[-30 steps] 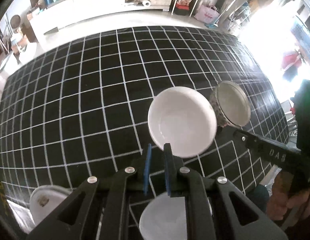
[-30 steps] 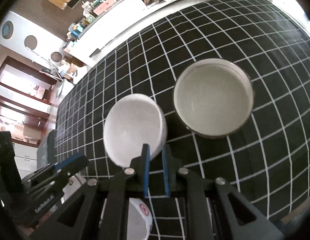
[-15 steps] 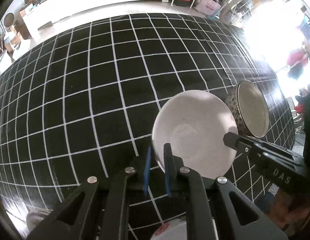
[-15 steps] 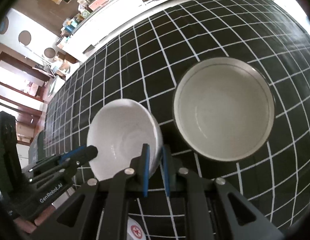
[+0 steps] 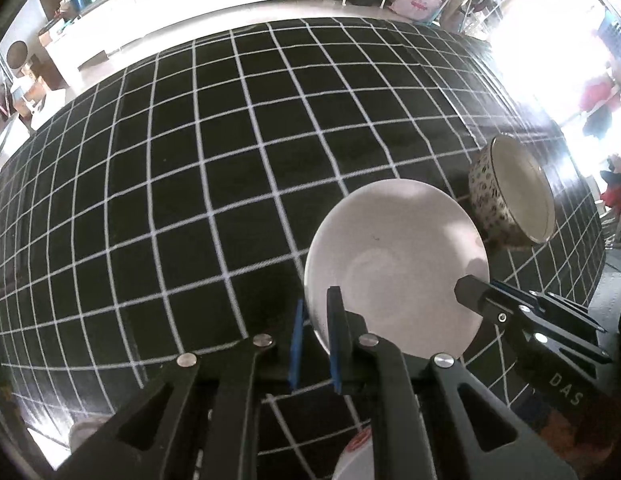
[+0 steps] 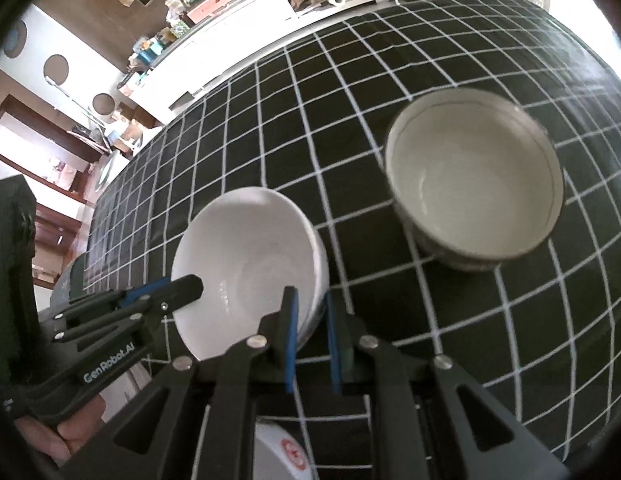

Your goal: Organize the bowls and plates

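Left wrist view: a black tablecloth (image 5: pixel 190 184) with a white grid covers the table. Right of centre stands the white bowl (image 5: pixel 394 264), and the left gripper (image 5: pixel 315 320) is clamped on its near left rim, one blue pad outside the wall and one inside. Further right, the right gripper (image 5: pixel 466 290) reaches in from the lower right edge and pinches the bowl's opposite rim. Just beyond the white bowl, toward the right edge of the cloth, sits a patterned bowl (image 5: pixel 510 192) with a pale inside; the two look close, but I cannot tell whether they touch.

In the right wrist view, the left gripper (image 6: pixel 190 286) comes in from the left and grips the far rim of the white bowl (image 6: pixel 246 264), with part of a hand (image 6: pixel 50 444) showing beneath it. The right gripper (image 6: pixel 310 320) is closed on the near right rim, its pads on either side of the wall. The patterned bowl (image 6: pixel 474 196) stands upright to the right, apart from the white one. A dish with a red mark (image 6: pixel 286 456) peeks out at the bottom edge.
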`<action>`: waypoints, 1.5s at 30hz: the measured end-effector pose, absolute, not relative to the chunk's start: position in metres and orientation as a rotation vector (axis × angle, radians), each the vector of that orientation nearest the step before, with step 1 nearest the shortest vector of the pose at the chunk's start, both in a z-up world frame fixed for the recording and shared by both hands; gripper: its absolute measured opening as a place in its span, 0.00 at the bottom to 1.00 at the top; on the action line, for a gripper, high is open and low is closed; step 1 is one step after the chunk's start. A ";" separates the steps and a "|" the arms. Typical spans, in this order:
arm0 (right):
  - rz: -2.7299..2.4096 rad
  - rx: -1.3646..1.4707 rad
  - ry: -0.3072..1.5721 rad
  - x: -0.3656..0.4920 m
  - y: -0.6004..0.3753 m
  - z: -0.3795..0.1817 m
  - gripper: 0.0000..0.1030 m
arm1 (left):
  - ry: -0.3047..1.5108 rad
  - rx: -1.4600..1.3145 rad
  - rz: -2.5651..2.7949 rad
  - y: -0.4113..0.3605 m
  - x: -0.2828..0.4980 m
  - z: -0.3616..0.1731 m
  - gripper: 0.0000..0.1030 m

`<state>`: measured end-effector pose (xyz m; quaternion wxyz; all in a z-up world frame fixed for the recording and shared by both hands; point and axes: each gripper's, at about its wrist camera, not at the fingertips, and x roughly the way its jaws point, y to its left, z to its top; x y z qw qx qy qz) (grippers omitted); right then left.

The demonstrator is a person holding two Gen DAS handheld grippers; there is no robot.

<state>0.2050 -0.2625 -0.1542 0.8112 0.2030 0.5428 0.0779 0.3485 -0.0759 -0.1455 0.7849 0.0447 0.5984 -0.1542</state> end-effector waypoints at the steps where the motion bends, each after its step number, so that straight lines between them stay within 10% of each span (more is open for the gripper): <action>1: 0.171 0.438 1.161 0.204 -0.261 -0.154 0.17 | 1.294 0.097 -0.328 -0.074 0.346 -0.146 0.09; 45: 0.181 0.343 1.015 0.158 -0.231 -0.064 0.17 | 1.152 0.063 -0.301 -0.050 0.255 -0.062 0.09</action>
